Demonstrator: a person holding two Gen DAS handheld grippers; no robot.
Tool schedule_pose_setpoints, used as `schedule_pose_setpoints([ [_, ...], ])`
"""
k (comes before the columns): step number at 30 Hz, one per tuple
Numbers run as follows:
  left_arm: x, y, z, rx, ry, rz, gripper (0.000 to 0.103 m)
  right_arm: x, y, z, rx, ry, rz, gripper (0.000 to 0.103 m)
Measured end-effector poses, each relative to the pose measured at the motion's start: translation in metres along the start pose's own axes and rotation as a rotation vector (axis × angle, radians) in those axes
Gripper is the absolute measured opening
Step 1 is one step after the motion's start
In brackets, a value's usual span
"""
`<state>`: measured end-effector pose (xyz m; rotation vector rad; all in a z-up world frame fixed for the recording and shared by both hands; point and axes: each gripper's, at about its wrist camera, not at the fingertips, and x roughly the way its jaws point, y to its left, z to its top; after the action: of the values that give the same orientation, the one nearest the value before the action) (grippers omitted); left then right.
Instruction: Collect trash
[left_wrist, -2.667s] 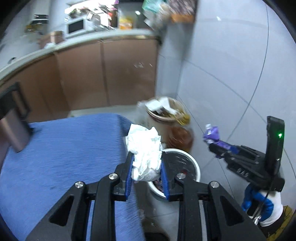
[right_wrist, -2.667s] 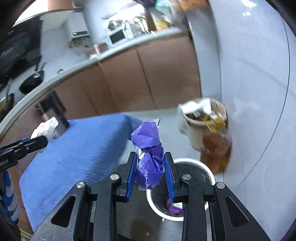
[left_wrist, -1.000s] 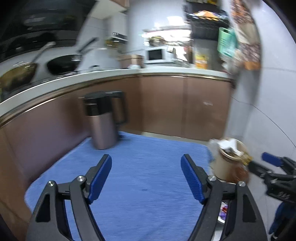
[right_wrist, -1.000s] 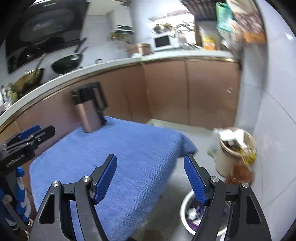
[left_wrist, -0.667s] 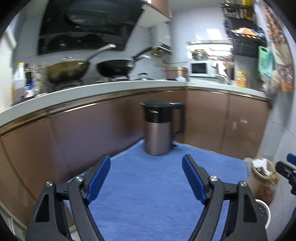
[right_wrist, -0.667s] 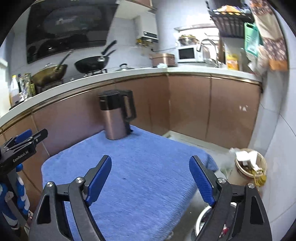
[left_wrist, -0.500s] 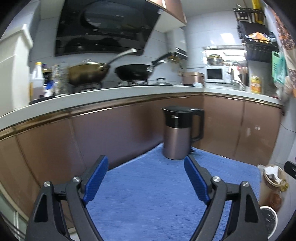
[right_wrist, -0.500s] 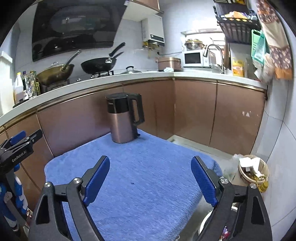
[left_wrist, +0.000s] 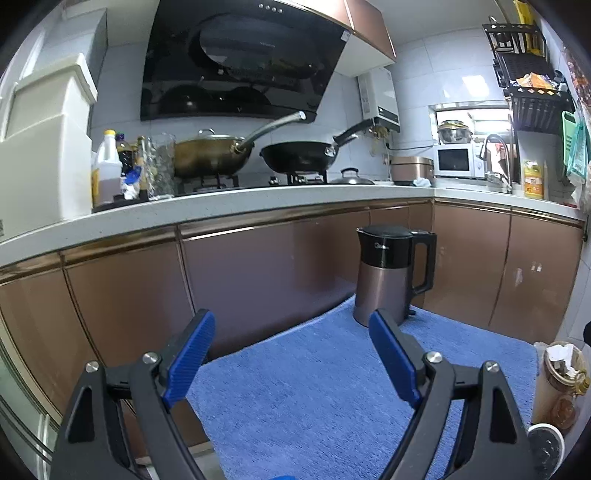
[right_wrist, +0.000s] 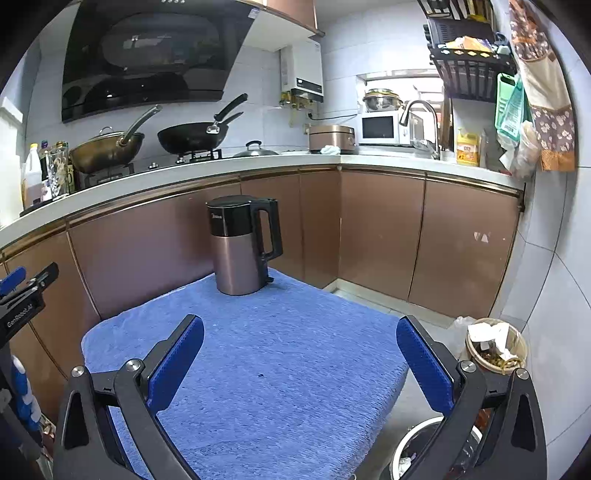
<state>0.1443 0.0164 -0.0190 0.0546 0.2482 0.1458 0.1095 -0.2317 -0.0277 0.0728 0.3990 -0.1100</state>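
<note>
Brown kitchen cabinet fronts (right_wrist: 380, 229) line the back under a pale counter. Blue fluffy cloth-covered table (right_wrist: 280, 369), bare apart from the upright copper-and-black electric kettle (right_wrist: 240, 247) at its far edge. White round trash bin (right_wrist: 417, 454) on the floor beside the table's right edge, scraps inside. Left gripper (left_wrist: 291, 354): jaws wide apart, holding nothing. Right gripper (right_wrist: 299, 358): jaws just opened further, empty.

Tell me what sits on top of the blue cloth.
Only a kettle stands on the blue cloth, at its far edge. The rest shows bare; the near strip is hidden behind the right gripper.
</note>
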Motion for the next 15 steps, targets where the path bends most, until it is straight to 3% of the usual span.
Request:
schedule_pose_setpoints([
  [15,0.004,-0.012,-0.003,0.025,0.019,-0.045,0.085,0.007,-0.018,-0.005,0.034,0.015,-0.040,0.102],
])
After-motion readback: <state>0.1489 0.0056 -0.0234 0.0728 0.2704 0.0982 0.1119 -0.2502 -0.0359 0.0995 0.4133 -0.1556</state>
